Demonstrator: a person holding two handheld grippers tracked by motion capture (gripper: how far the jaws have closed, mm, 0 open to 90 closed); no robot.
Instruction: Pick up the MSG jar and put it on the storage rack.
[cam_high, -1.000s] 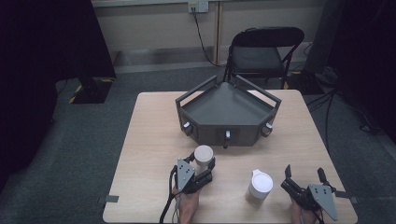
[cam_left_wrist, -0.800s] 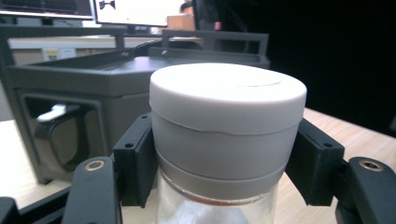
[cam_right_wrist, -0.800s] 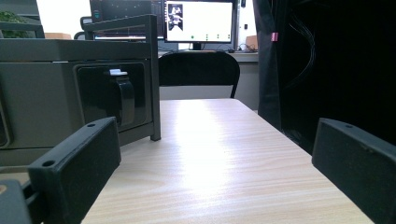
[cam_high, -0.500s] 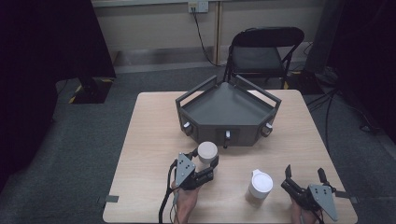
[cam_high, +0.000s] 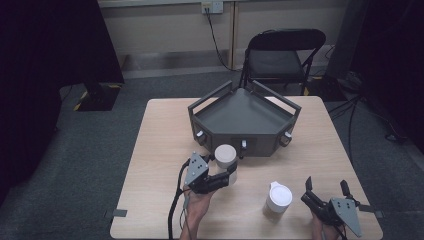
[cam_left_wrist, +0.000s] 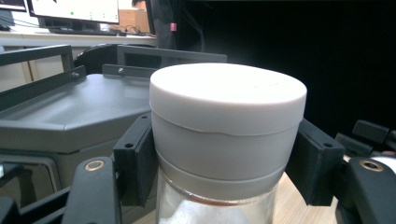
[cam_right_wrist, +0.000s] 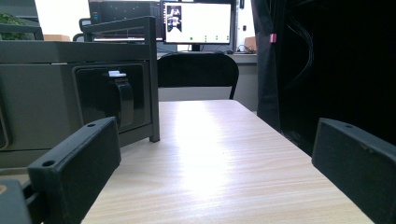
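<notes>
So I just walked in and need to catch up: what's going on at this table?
A person works with a gripper in each hand. The left gripper is shut on a white-lidded jar just in front of the dark grey tray. The right gripper rests open near the table's front right, beside a second white-lidded jar.

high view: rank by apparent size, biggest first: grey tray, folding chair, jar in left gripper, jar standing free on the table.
1. Grey tray.
2. Folding chair, though it is farther from the camera, so its true size against the tray is unsure.
3. and 4. Held jar and free-standing jar look alike; no ranking between them.
</notes>
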